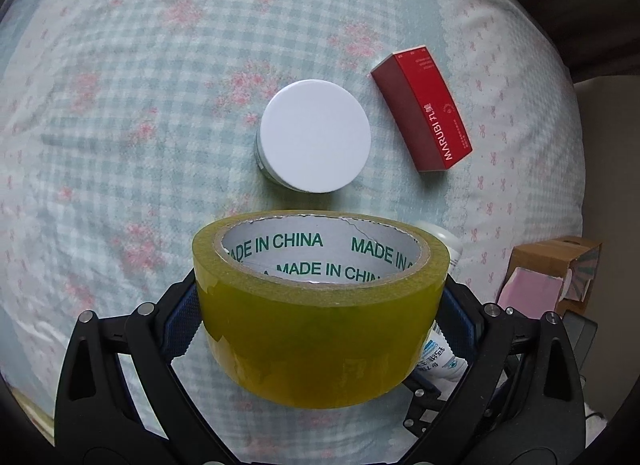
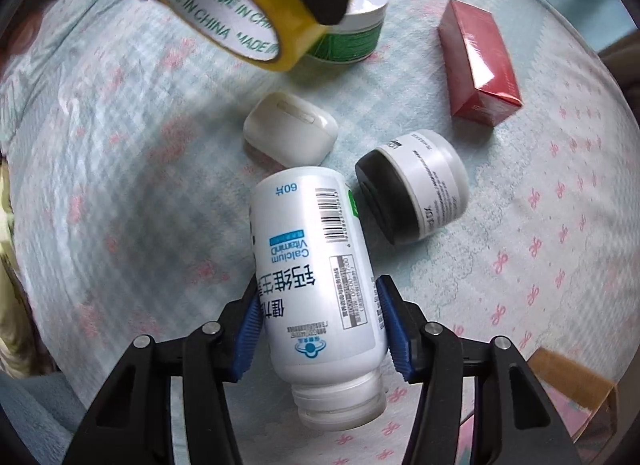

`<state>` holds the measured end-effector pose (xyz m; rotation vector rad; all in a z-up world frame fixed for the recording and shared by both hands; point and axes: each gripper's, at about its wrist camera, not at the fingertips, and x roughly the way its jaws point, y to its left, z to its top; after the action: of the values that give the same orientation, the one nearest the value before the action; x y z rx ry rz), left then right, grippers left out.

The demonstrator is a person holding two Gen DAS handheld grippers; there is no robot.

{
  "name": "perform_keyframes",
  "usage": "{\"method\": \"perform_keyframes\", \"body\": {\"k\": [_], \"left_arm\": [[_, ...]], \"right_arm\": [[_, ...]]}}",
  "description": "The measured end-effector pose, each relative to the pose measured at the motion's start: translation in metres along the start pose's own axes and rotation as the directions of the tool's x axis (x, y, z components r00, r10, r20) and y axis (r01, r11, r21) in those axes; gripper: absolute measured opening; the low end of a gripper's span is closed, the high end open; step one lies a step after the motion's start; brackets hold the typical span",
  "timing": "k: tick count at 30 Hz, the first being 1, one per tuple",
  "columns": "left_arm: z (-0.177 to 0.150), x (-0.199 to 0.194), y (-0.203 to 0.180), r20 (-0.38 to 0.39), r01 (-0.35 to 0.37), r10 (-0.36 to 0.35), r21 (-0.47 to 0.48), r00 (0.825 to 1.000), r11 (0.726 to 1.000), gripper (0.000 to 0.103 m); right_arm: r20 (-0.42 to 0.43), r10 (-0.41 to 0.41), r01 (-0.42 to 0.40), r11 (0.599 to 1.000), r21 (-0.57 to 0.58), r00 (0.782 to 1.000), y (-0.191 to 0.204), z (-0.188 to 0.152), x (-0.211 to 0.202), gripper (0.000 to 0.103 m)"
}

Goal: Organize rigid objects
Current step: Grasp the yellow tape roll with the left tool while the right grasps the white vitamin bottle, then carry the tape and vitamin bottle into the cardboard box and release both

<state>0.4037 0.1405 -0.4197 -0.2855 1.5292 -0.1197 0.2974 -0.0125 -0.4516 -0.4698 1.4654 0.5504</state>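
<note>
My left gripper (image 1: 320,305) is shut on a yellow tape roll (image 1: 320,329) and holds it above the bed; the roll also shows in the right wrist view (image 2: 224,5). Beyond it stand a white-lidded jar (image 1: 315,141) and a red box (image 1: 424,109). My right gripper (image 2: 316,321) is shut on a white calcium bottle (image 2: 316,273), cap end toward the camera. Ahead of it lie a white earbud case (image 2: 290,129), a small jar with a black lid (image 2: 412,191) on its side, the red box (image 2: 478,61) and the green-labelled jar (image 2: 352,37).
Everything rests on a checked blue-and-pink bedspread (image 1: 120,125). A brown cardboard box (image 1: 556,273) with pink contents sits at the bed's right edge, also at the lower right of the right wrist view (image 2: 576,389).
</note>
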Motion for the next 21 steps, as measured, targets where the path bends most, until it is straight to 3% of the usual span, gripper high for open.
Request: {"method": "perform_keyframes", "body": {"k": [6,13,21], "left_arm": [[-0.023,-0.042,0.004,0.051,0.019,-0.019,0.01,0.999,1.0,0.097],[-0.061,-0.094,-0.008,0.11,0.025,-0.032,0.068,0.993,0.997,0.097],[-0.105,-0.16,-0.041,0.179,0.044,-0.075,0.168,0.981,0.985,0.097]], "right_arm": [[0.059,0.06,-0.069,0.984,0.165,0.996,-0.011,-0.017,-0.041,0.05],[0.15,0.039,-0.079,0.96,0.269,0.988,-0.012,-0.035,-0.111,0.05],[0.316,0.029,-0.168,0.892,0.42,0.948,-0.001,-0.062,-0.203,0.05]]}}
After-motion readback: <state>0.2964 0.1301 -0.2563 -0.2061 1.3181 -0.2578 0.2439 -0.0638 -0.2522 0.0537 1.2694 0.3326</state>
